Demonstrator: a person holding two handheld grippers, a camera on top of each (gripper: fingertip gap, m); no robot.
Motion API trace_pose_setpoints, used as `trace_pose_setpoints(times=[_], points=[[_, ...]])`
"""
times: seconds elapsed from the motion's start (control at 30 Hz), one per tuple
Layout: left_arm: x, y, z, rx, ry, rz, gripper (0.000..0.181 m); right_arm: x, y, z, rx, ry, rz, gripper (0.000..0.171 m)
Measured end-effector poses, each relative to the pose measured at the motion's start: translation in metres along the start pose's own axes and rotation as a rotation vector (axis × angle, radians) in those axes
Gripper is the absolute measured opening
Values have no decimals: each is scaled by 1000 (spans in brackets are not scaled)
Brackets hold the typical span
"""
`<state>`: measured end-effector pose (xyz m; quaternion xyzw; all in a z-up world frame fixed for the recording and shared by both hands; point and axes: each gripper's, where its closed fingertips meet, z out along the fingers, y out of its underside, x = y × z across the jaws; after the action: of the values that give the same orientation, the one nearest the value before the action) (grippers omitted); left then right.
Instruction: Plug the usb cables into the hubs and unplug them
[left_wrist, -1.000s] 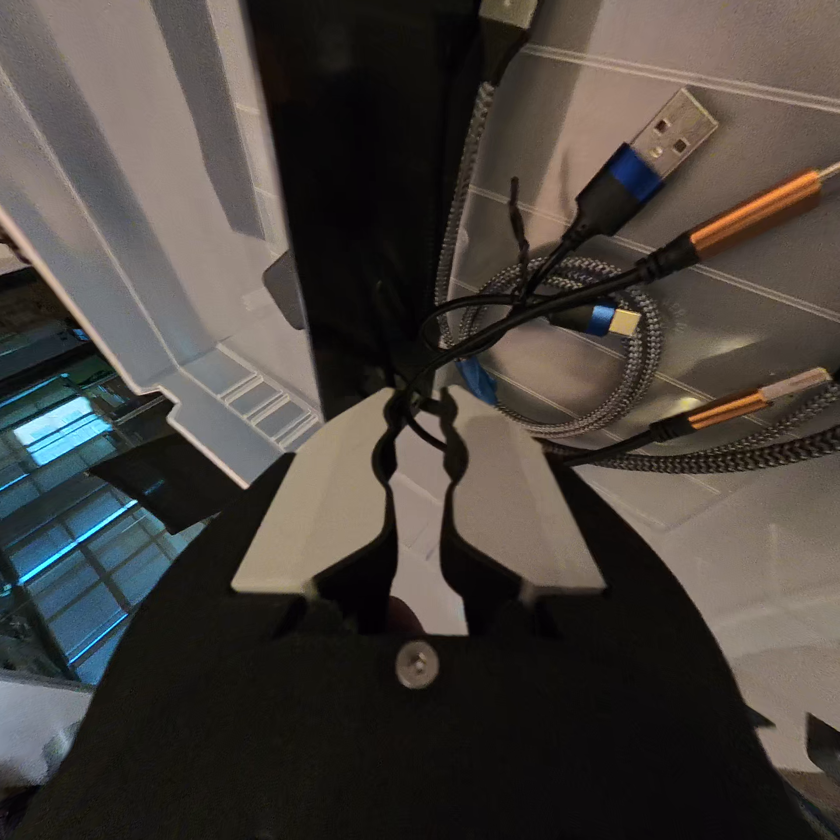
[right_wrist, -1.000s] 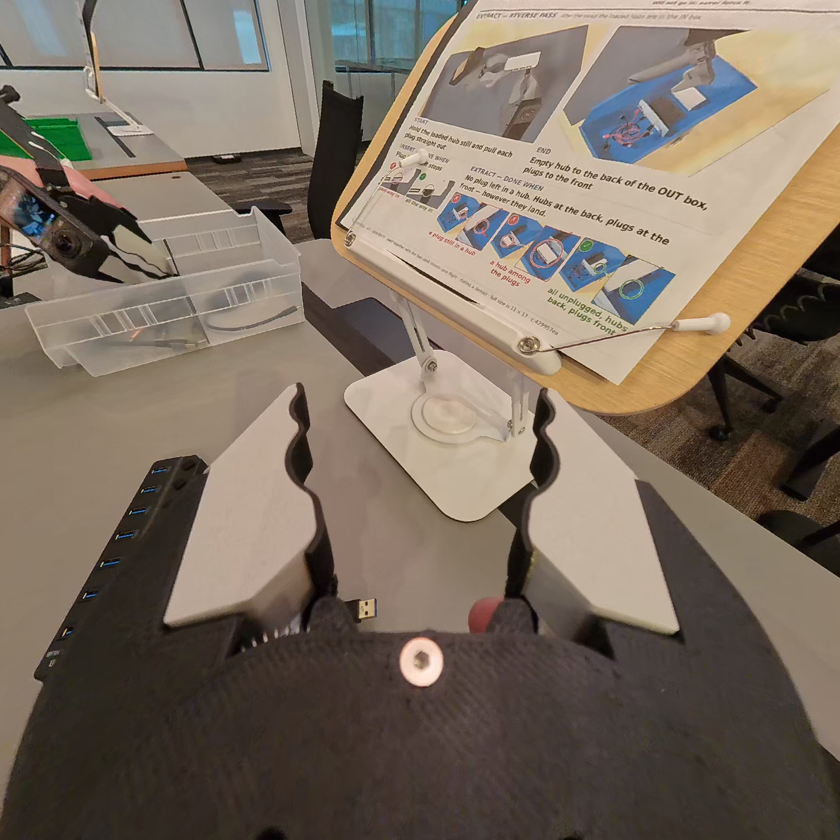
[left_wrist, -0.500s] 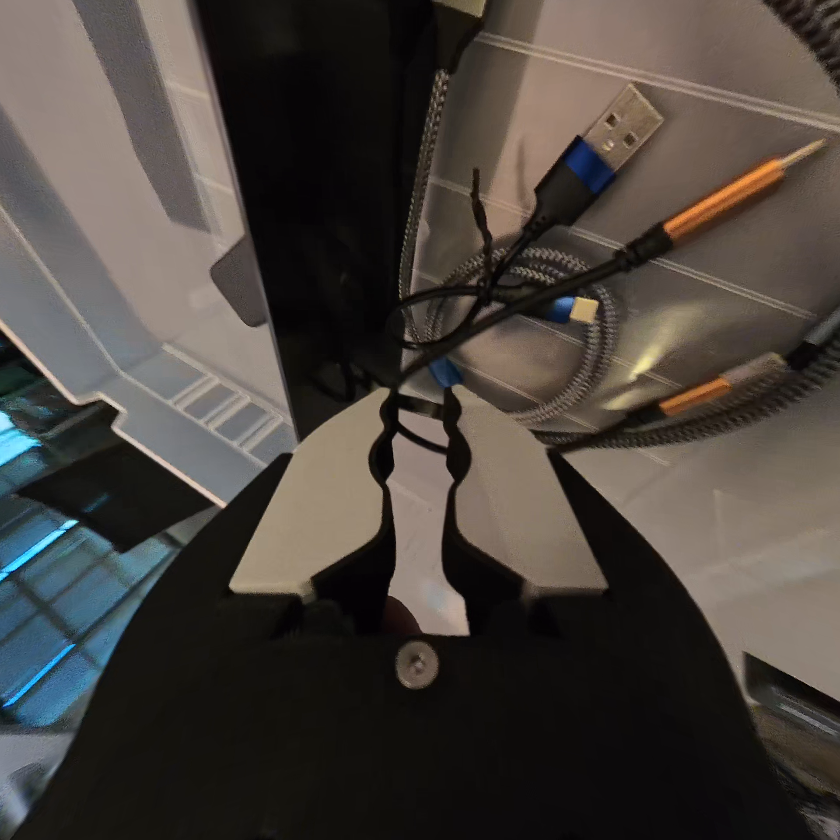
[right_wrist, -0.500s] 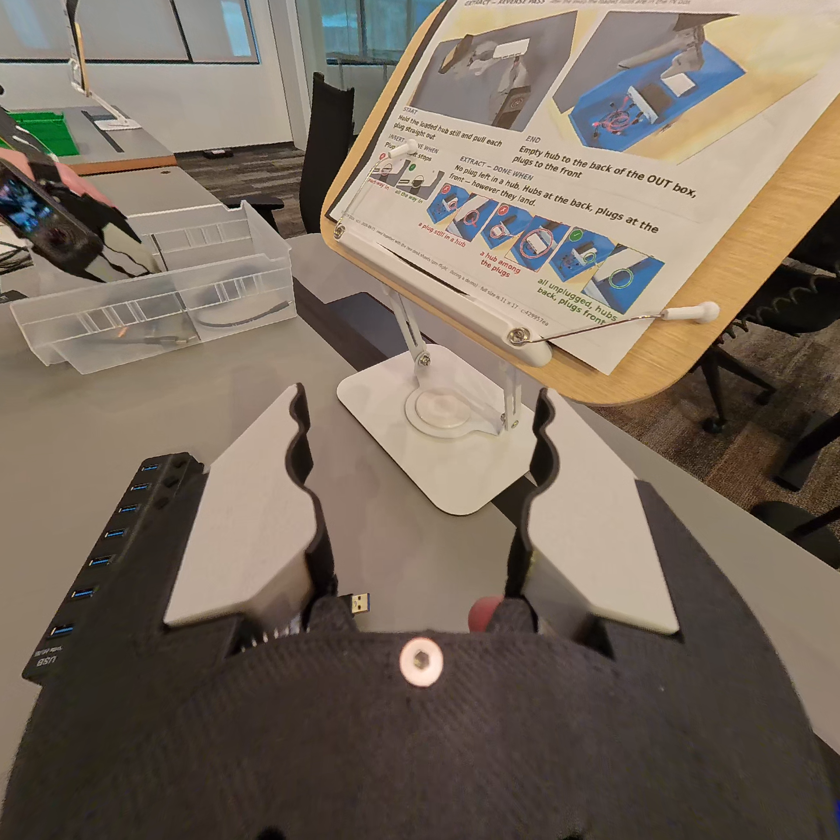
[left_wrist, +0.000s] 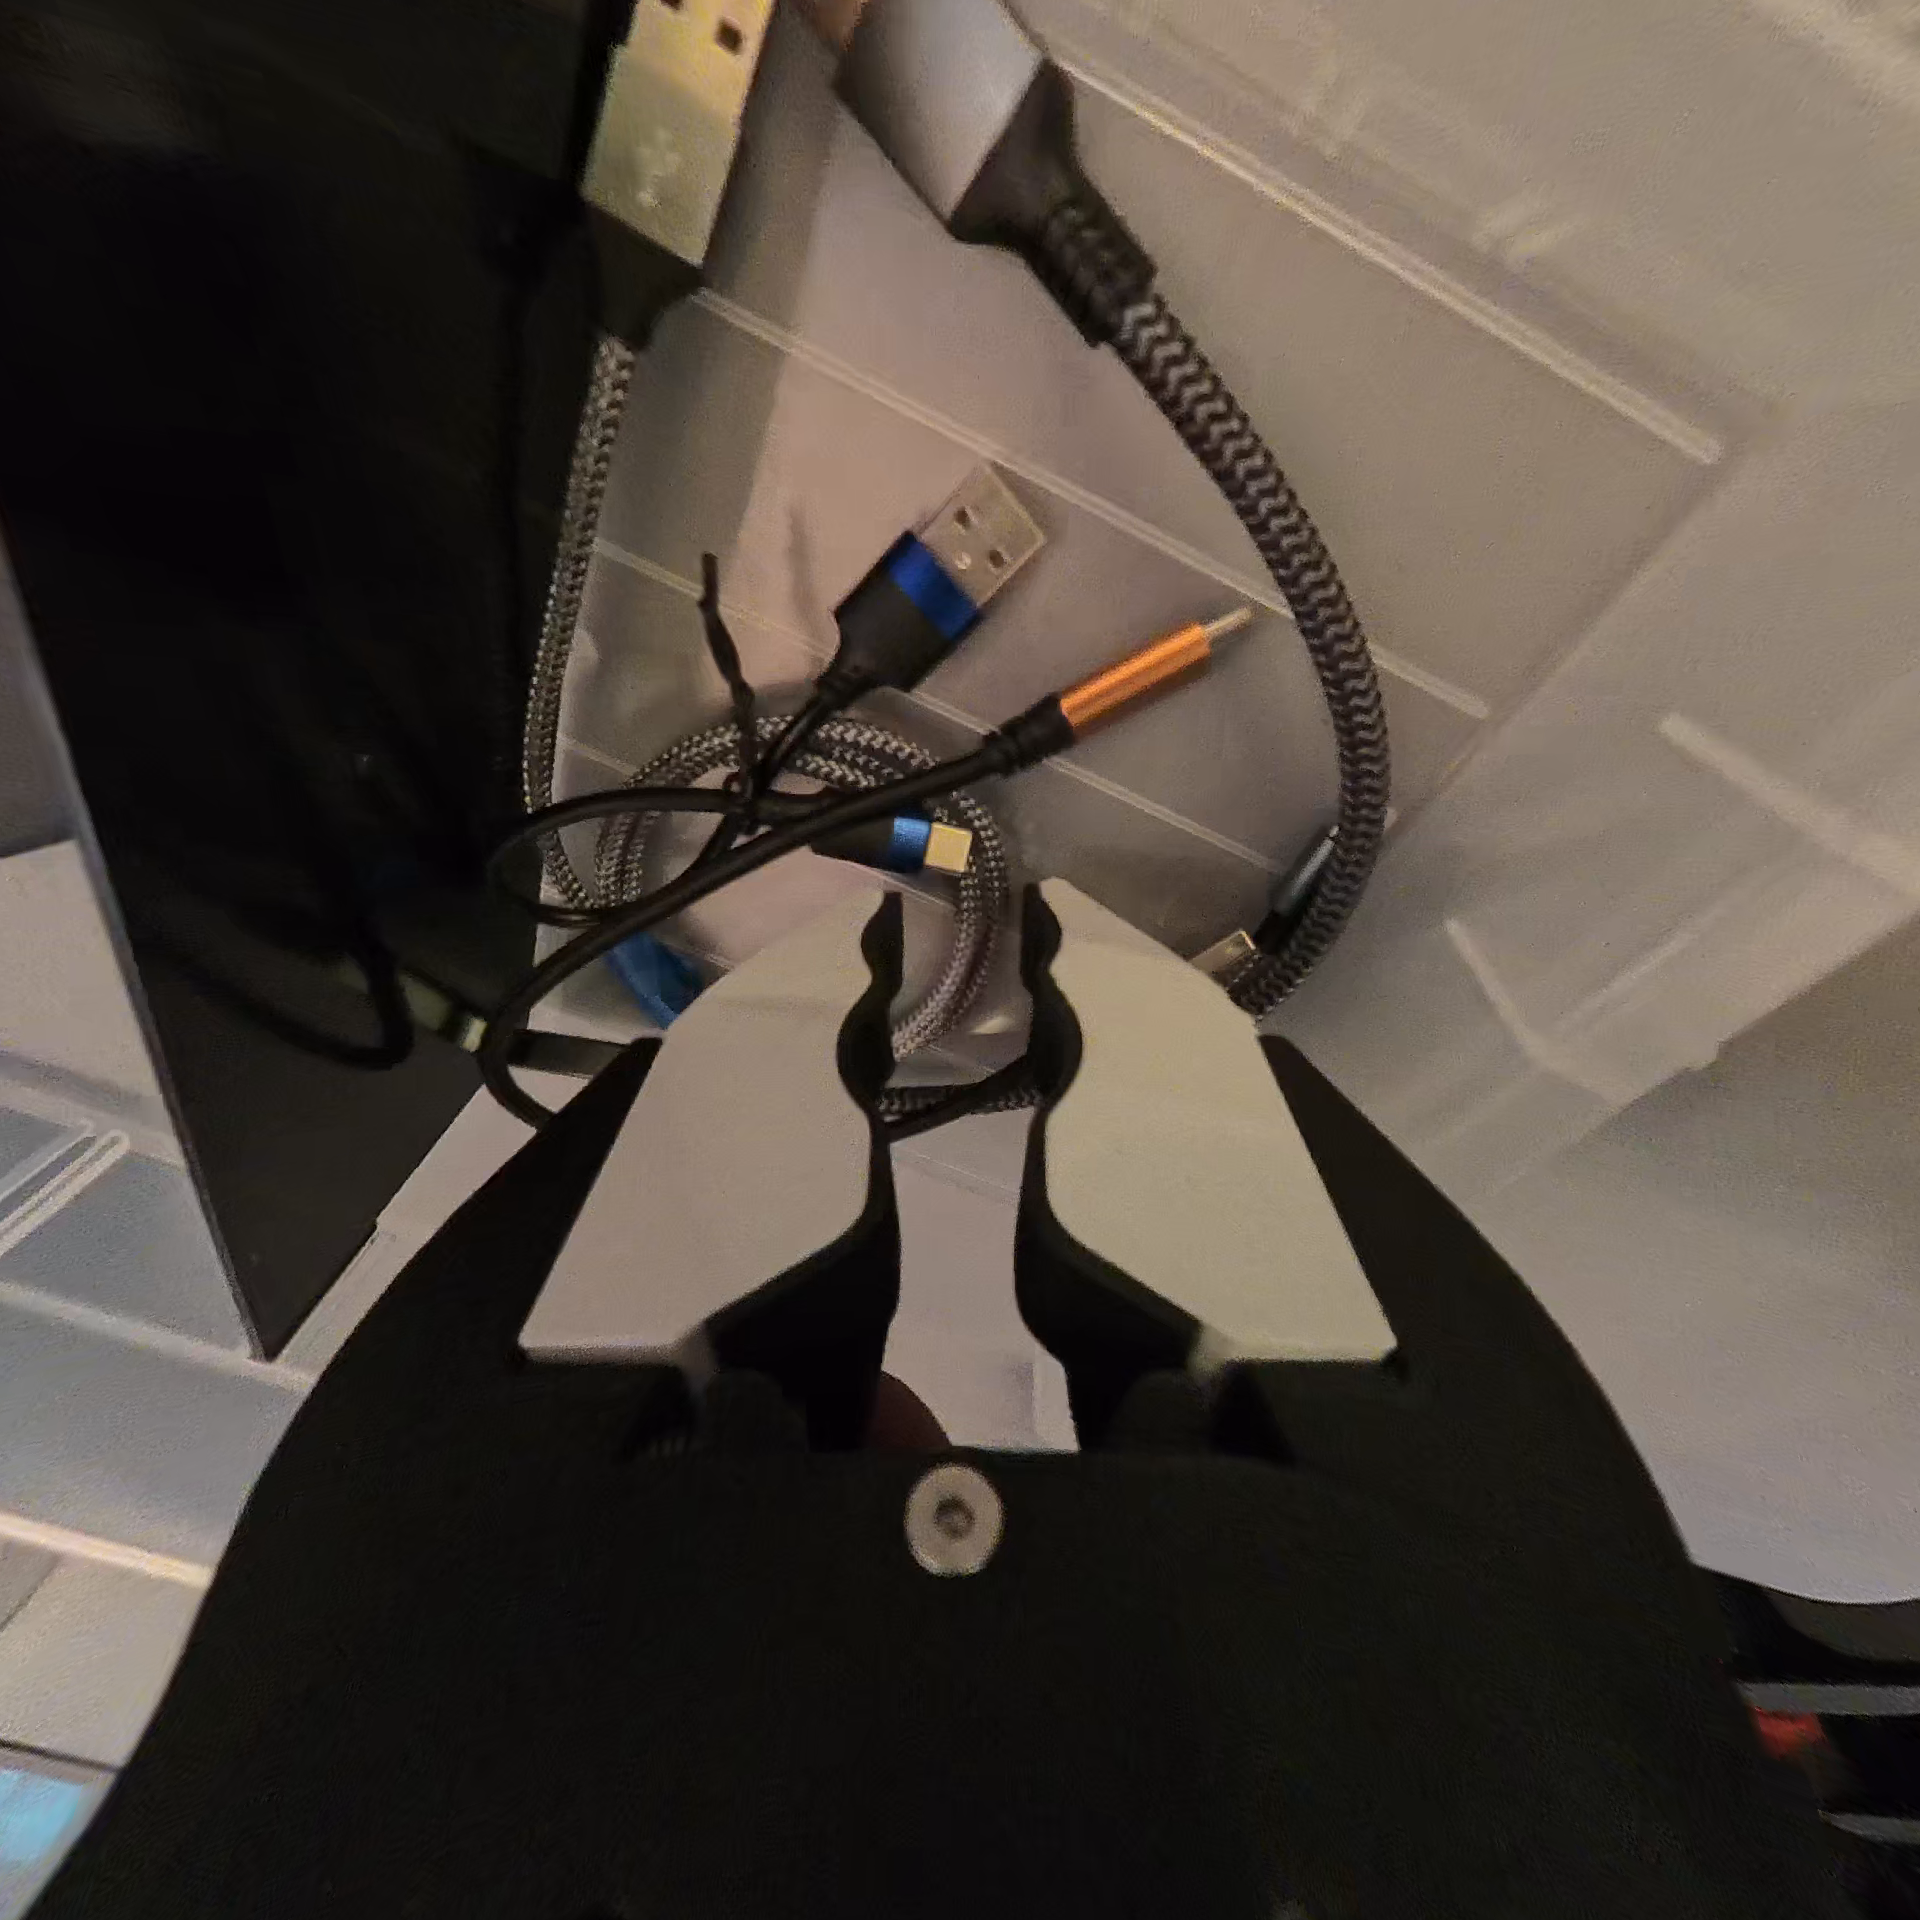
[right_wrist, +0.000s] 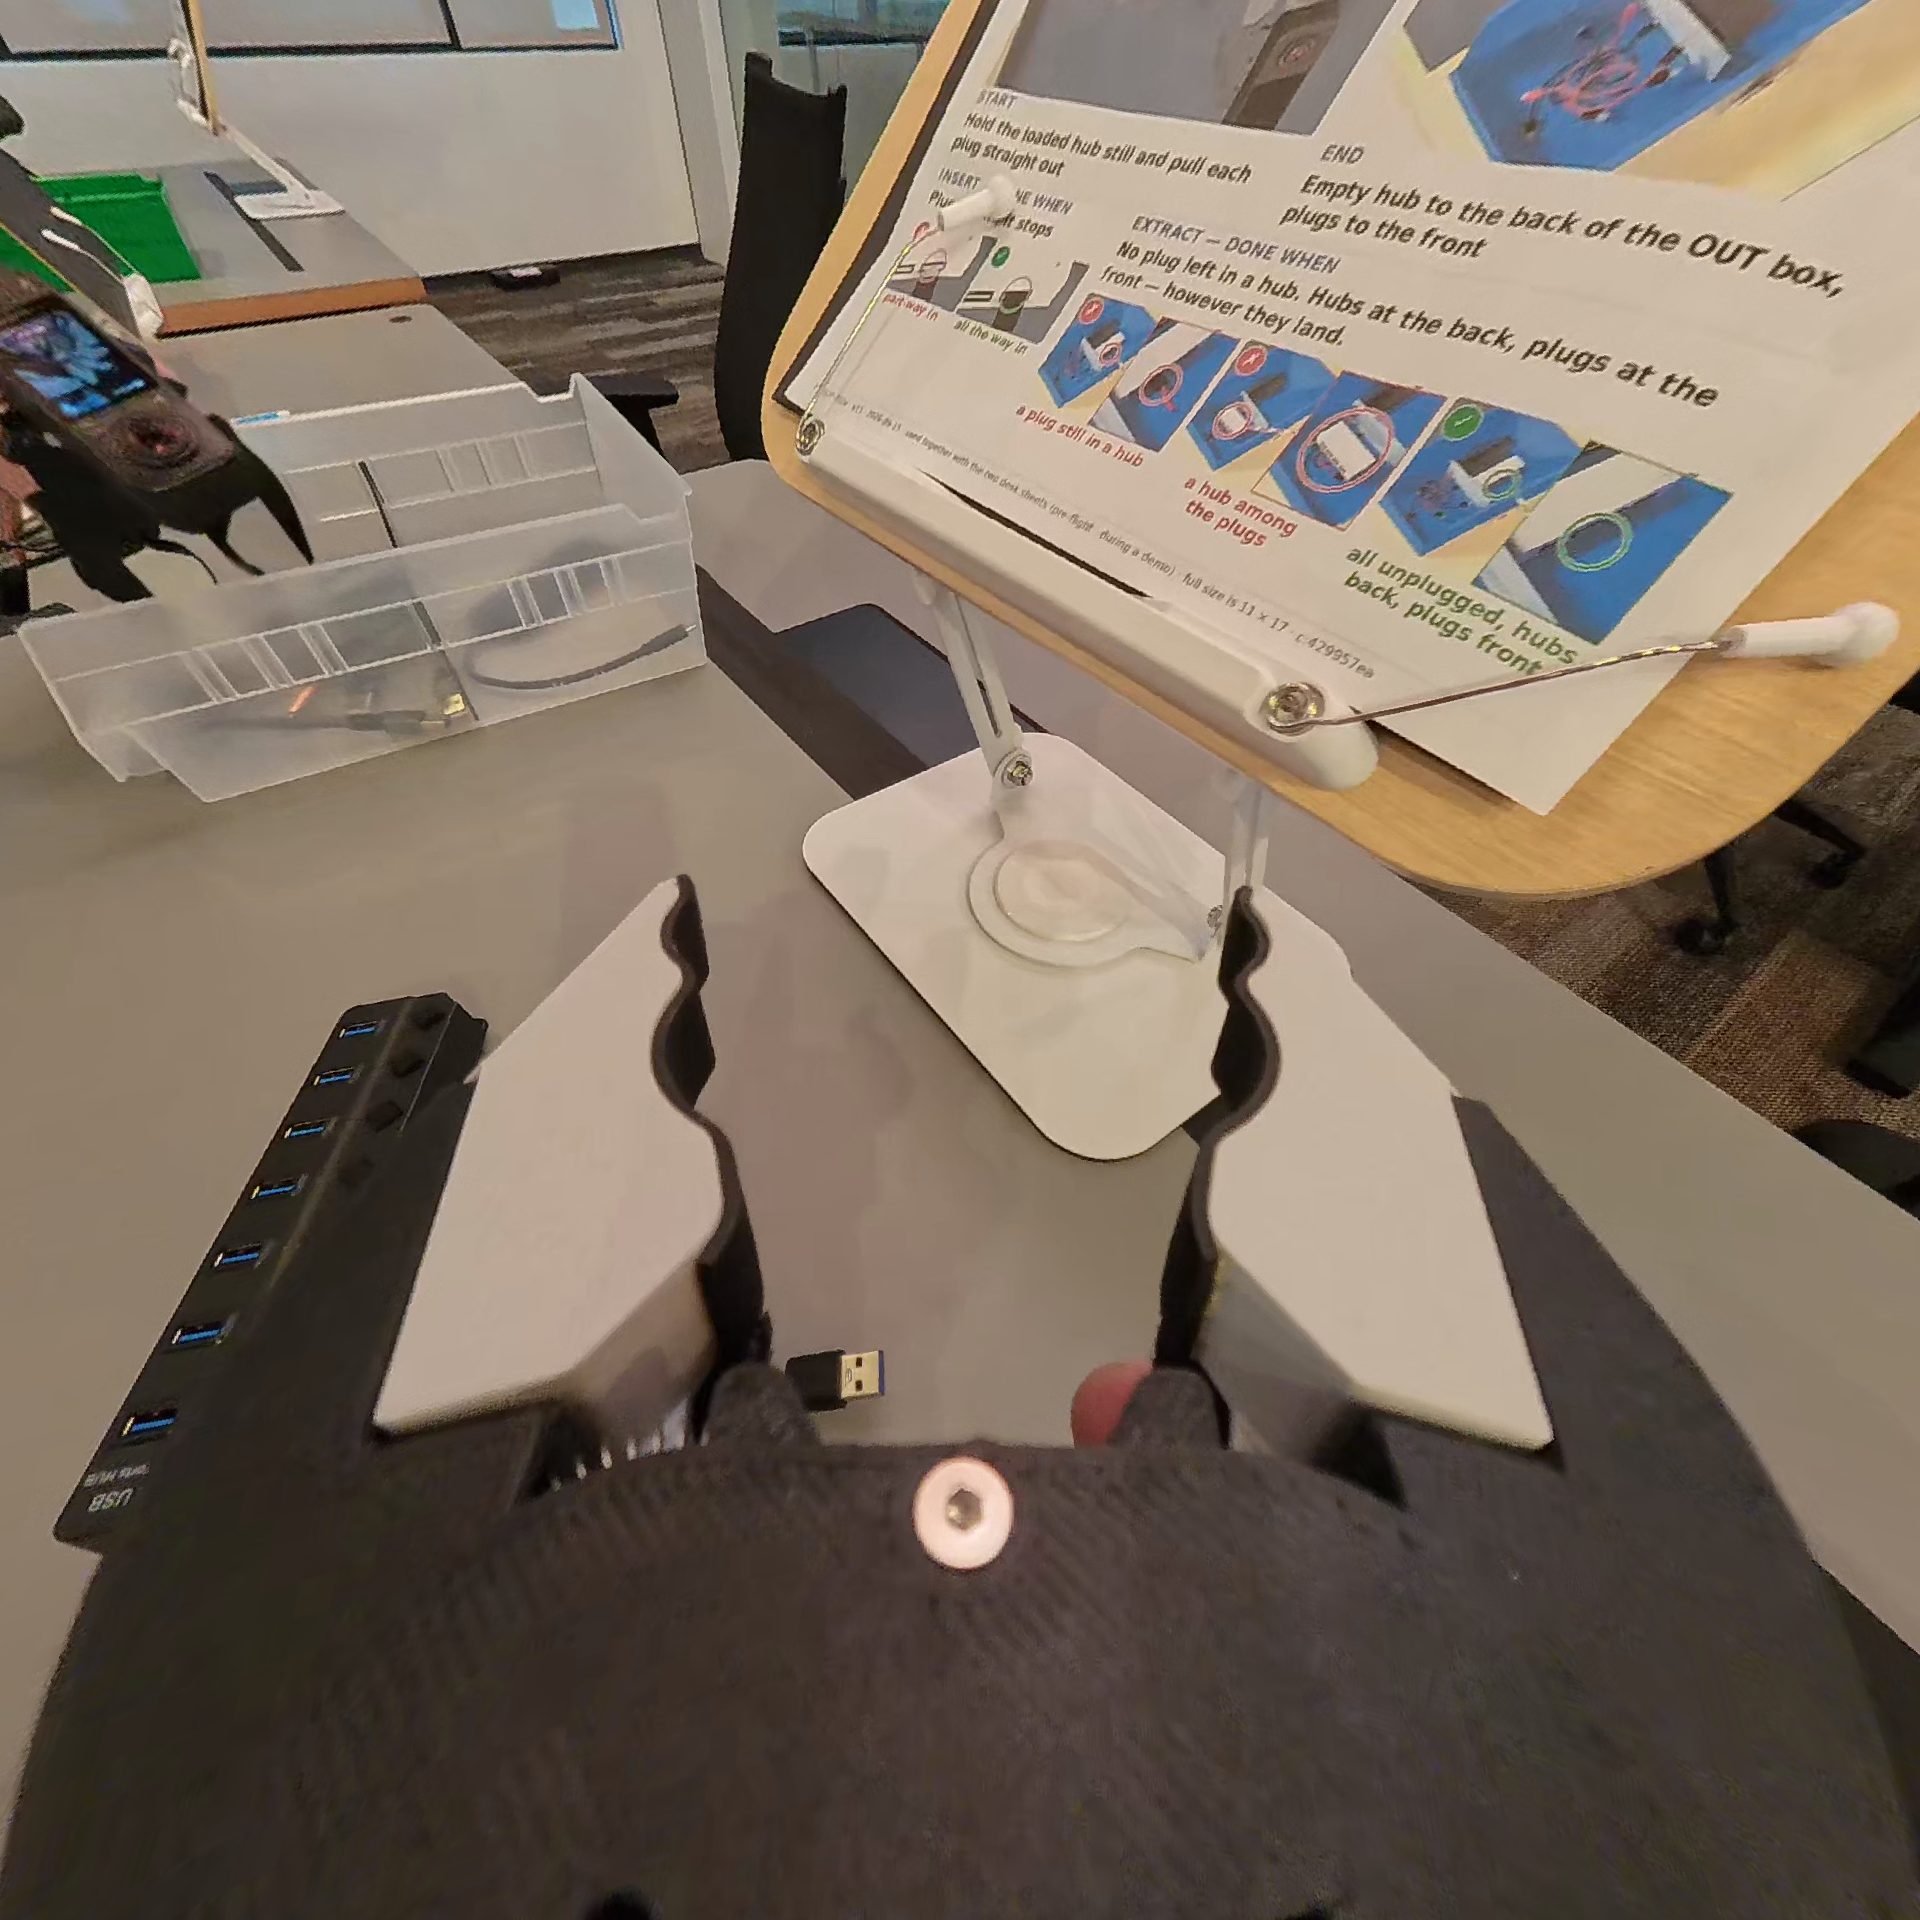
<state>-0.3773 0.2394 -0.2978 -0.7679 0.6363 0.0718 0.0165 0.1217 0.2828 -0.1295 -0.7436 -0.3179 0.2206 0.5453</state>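
In the left wrist view my left gripper (left_wrist: 961, 904) reaches into a clear bin (left_wrist: 1558, 520) of USB cables. Its jaws stand a narrow gap apart, over a coiled braided cable (left_wrist: 935, 790); nothing looks clamped. Beyond the tips lie a blue-collared USB plug (left_wrist: 935, 582), an orange plug (left_wrist: 1138, 681) and a thick grey braided cable (left_wrist: 1299, 540). A black hub (left_wrist: 260, 520) stands at the left. In the right wrist view my right gripper (right_wrist: 961, 914) is wide open and empty above the table. A black multi-port hub (right_wrist: 260, 1226) lies under its left finger, with a loose USB plug (right_wrist: 847, 1377) beside it.
A document stand with a white base (right_wrist: 1039, 987) and a tilted wooden board (right_wrist: 1351, 416) rises just beyond the right gripper. The clear bin (right_wrist: 416, 623) sits far left on the grey table (right_wrist: 312, 883), with the left gripper (right_wrist: 156, 468) over it. Chairs stand behind. Across from one pair of fingers to the other is roughly 55 cm. To reach the blue-collared USB plug (left_wrist: 935, 582) in a straight line is about 5 cm for my left fingers, about 45 cm for my right.
My left gripper has shifted right over the cables; the thin black cable has left its fingertips and the braided coil lies between them. My right gripper has edged toward the stand, still open.
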Motion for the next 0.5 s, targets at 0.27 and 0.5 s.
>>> trace_pose_setpoints(times=[0.27,0.5], points=[[5,5,-5,-31,107,21,7,2,6,3,-12,-6,14,97],[12,8,-60,25,248,-14,6,1,3,1,-1,-8,15,97]])
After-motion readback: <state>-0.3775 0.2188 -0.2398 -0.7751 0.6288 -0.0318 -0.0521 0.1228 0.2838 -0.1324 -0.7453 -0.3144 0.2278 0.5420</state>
